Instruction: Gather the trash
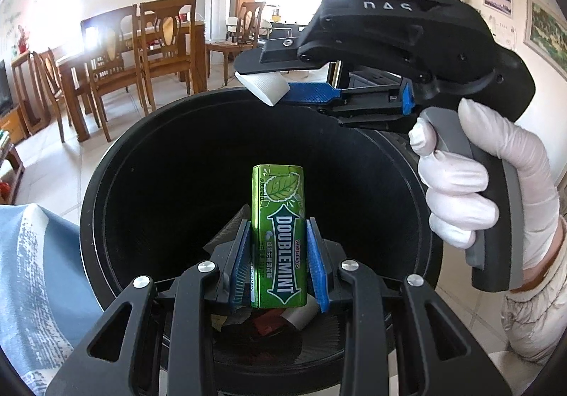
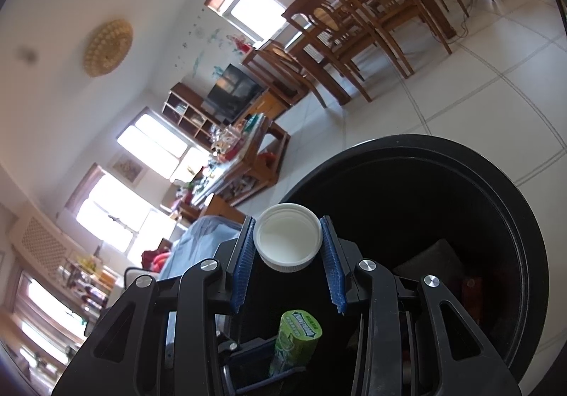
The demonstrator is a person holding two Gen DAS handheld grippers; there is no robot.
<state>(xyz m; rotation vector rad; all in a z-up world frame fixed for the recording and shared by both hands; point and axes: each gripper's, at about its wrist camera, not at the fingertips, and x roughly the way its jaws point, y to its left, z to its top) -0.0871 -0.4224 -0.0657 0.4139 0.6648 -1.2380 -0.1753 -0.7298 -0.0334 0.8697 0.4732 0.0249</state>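
So both grippers are loaded and parked over the round black plastic trash bin [image 1: 106, 183] right now. The left gripper [image 1: 278, 250] has its blue ribbed pads clamped on the long sides of a green Doublemint gum tin [image 1: 278, 236], which stands upright above the bin's mouth with some wrappers and scraps visible down at the bottom. The right gripper [image 2: 287, 247] is pinching a white plastic bottle cap [image 2: 287, 241] across its ribbed rim, open side facing the camera, just over the bin's near edge; a white-gloved hand [image 1: 471, 190] is on that handle. My take on handling: the gum tin looks stiff, light and kind of glossy, so it could slide if the squeeze loosens, and gripping the flat long sides low down like this seems the sane spot. The cap is tiny, rigid and featherweight, and the ridged rim gives the pads something to bite. Neither looks fragile, so dropping them in should be fine.
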